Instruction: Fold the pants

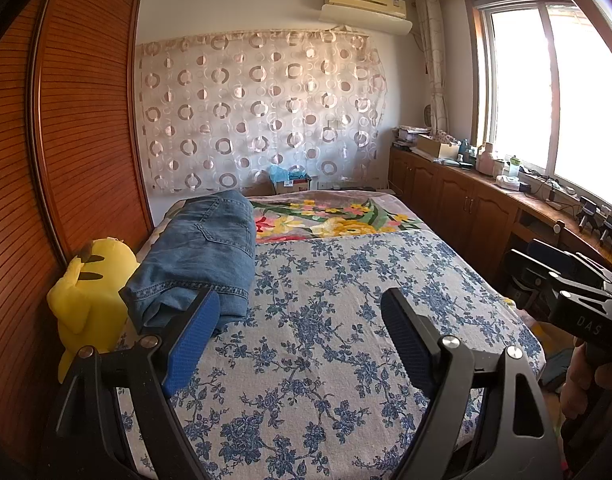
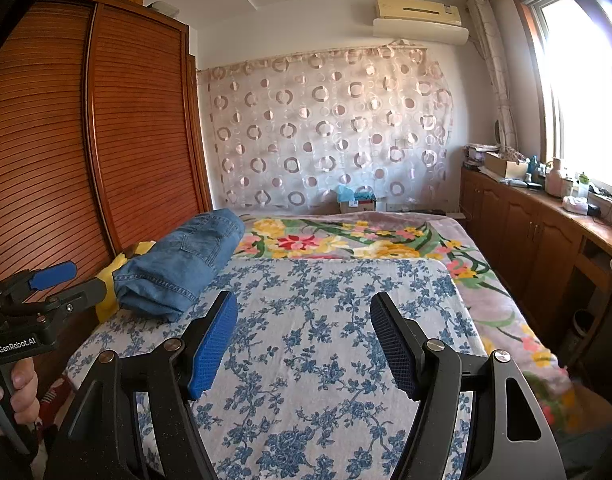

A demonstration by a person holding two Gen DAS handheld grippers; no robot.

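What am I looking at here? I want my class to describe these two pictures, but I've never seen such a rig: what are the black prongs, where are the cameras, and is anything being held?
A person holds a two-finger tool in each hand, each with a camera looking along its fingers. One picture comes from the left gripper, the other from the right gripper; each view also catches the other tool at its edge. Both stand open above the bed and hold nothing. On the blue-flowered bedspread lie folded blue jeans, beside a yellow plush toy by the wooden wardrobe. A colourful floral blanket lies further back.
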